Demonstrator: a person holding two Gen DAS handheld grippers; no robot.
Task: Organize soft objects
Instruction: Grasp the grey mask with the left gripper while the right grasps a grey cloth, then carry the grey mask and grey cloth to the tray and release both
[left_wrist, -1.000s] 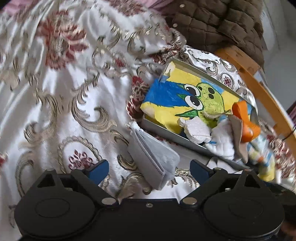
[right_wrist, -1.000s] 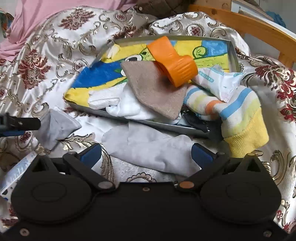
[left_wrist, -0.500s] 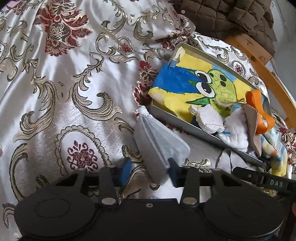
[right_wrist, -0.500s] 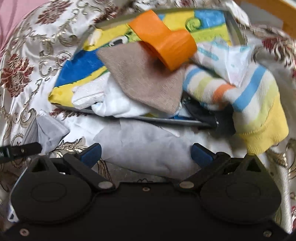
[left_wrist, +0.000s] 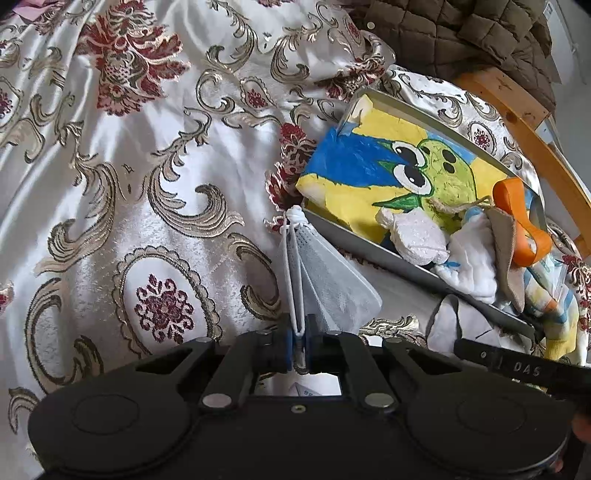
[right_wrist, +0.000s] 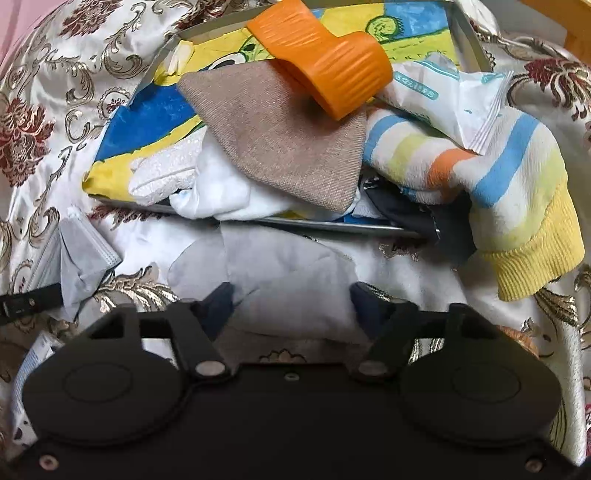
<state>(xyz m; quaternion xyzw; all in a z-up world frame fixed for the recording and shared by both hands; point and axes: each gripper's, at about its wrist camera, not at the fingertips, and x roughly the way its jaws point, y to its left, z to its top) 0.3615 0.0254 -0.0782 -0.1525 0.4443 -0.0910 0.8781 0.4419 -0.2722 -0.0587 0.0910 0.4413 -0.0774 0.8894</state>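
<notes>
Folded face mask (left_wrist: 325, 280): clenched at its ear loop by the left gripper (left_wrist: 297, 350); to be lifted clear of the bedspread (left_wrist: 147, 184). Grey cloth (right_wrist: 280, 280): between the closing jaws of the right gripper (right_wrist: 291, 306), not yet pinched; fabric alone should be gathered before transfer to the tray (right_wrist: 332, 223).

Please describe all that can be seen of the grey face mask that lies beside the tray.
The grey face mask is folded and pleated, of thin non-woven-looking fabric, with white ear loops knotted together at its far end. It lies on the patterned bedspread, just outside the near rim of the metal tray. The left gripper is shut on its near end, pinching a loop and the fabric edge. The right wrist view shows it crumpled, fanning out at one side.
</notes>
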